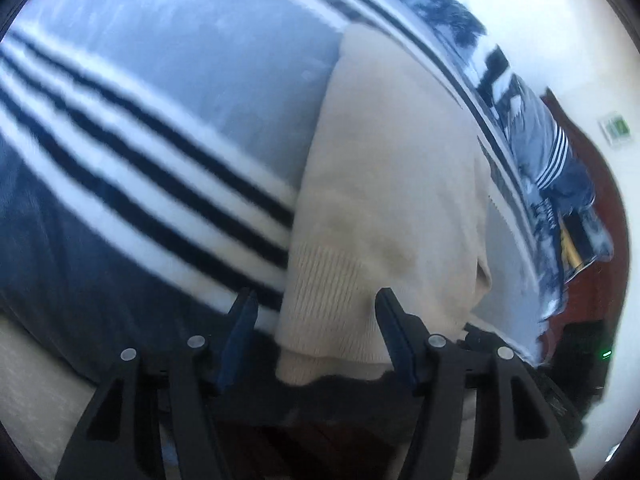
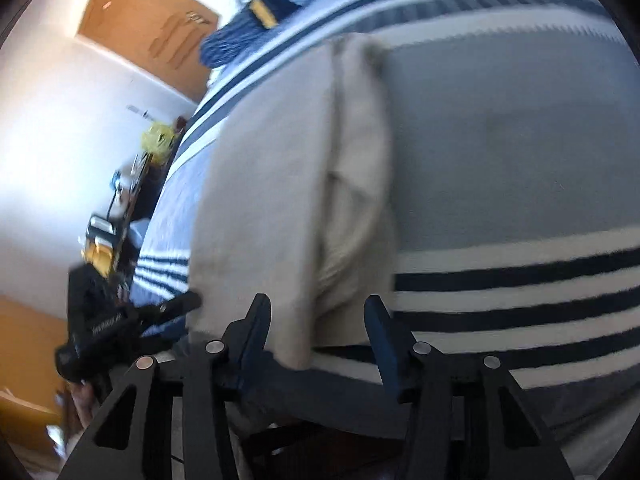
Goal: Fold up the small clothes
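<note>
A cream knitted garment (image 1: 392,184) lies folded in a long strip on the striped blanket (image 1: 168,92). Its ribbed hem (image 1: 332,312) reaches back between the fingers of my left gripper (image 1: 316,300), whose jaws stand apart and do not press on it. In the right wrist view the same cream garment (image 2: 276,184) runs away from me, with a folded flap along its right side. Its near end lies between the parted fingers of my right gripper (image 2: 318,304), untouched by the pads. My left gripper (image 2: 176,312) shows at the left of that view, beside the garment's near corner.
The blanket (image 2: 500,152) is grey with white and navy stripes and covers a bed. Blue patterned bedding (image 1: 552,168) is bunched along the far edge. A wooden door (image 2: 148,24) and a cluttered stand with yellow items (image 2: 120,200) lie beyond the bed's left side.
</note>
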